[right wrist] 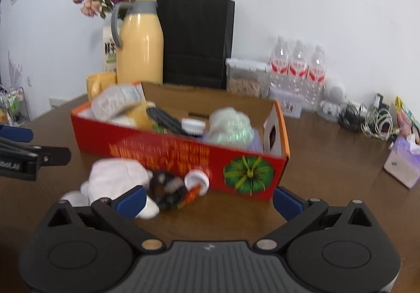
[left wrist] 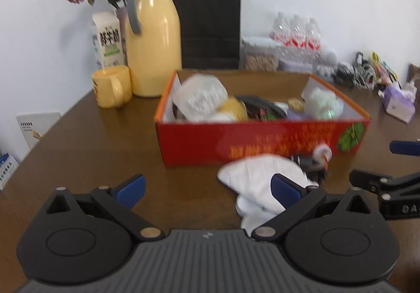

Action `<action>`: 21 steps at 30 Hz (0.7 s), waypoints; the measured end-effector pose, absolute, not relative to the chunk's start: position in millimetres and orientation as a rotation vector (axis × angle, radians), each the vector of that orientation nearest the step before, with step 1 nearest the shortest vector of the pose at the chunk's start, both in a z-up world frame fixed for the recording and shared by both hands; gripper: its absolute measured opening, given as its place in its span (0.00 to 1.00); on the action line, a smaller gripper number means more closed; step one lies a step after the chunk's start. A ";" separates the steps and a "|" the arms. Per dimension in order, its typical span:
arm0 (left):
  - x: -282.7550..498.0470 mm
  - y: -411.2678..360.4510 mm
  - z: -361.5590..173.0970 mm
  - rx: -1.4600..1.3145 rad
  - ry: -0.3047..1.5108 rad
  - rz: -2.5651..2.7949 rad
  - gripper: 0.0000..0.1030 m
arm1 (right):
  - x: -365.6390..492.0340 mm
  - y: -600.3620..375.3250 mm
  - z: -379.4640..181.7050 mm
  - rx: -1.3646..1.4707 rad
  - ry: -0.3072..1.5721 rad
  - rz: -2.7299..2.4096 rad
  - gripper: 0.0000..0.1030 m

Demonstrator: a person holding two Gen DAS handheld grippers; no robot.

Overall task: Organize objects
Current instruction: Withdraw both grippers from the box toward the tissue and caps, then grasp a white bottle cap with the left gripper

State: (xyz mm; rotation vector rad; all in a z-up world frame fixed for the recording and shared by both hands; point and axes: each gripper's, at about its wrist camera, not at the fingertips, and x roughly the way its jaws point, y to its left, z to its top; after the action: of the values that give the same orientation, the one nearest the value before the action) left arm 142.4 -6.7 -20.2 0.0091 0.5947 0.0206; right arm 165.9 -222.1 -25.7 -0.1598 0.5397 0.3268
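The red cardboard box [left wrist: 262, 140] is set open on the brown wooden table [left wrist: 78, 151], and it is seen filled with a white crinkled packet [left wrist: 200, 97], a pale green mesh sponge [left wrist: 324, 104], a dark ribbed item [right wrist: 168, 118] and other small things too blurred to name. Behind the box, a black paper bag [left wrist: 210, 20] is stood against the wall, with a yellow thermos jug [left wrist: 153, 35] to the left of it and a yellow mug [left wrist: 111, 87] before the jug. To the right of the box, water bottles [right wrist: 298, 67] and a tangle of cables [right wrist: 367, 119] are lined along the wall. Just in front of the box, a white cloth [left wrist: 262, 177] is laid on the table, touched by a small dark object [right wrist: 166, 186] and a white-capped tube [right wrist: 197, 184]. The left gripper [left wrist: 208, 188] is held wide apart above the table, its right finger [left wrist: 286, 188] over the cloth. The right gripper [right wrist: 208, 201] is likewise spread with nothing between its fingers.
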 end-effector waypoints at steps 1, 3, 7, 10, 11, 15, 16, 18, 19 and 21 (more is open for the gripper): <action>141.8 -8.5 -23.4 0.014 0.605 0.011 1.00 | 165.1 -222.1 -29.3 -0.163 0.546 0.321 1.00; 139.2 -12.8 -29.9 0.030 0.621 0.000 1.00 | 165.5 -222.3 -35.0 -0.166 0.557 0.311 1.00; 136.1 -20.3 -39.7 0.050 0.644 -0.026 1.00 | 166.6 -223.2 -41.6 -0.163 0.566 0.289 1.00; 136.0 -25.9 -47.7 0.063 0.658 -0.044 1.00 | 167.8 -225.5 -44.2 -0.148 0.567 0.282 1.00; 136.1 -27.8 -49.9 0.069 0.660 -0.051 1.00 | 167.9 -225.7 -45.4 -0.145 0.567 0.278 1.00; 136.1 -34.7 -53.0 0.078 0.651 -0.086 0.93 | 168.5 -226.3 -48.7 -0.140 0.561 0.270 1.00; 136.6 -36.0 -53.9 0.078 0.652 -0.094 0.90 | 168.5 -226.3 -49.1 -0.137 0.559 0.272 1.00; 139.0 -38.2 -56.2 0.079 0.661 -0.102 0.78 | 168.1 -226.3 -50.0 -0.131 0.553 0.273 1.00; 140.5 -38.9 -57.9 0.075 0.669 -0.106 0.75 | 168.0 -226.9 -50.2 -0.127 0.549 0.273 1.00; 141.5 -39.3 -59.5 0.064 0.668 -0.115 0.66 | 168.5 -227.1 -51.4 -0.121 0.547 0.272 1.00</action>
State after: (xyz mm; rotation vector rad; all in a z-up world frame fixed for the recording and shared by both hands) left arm 141.5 -39.3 -59.5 0.0640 0.6684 -0.1154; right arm 168.5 -227.1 -51.4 -0.1214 0.5471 0.2724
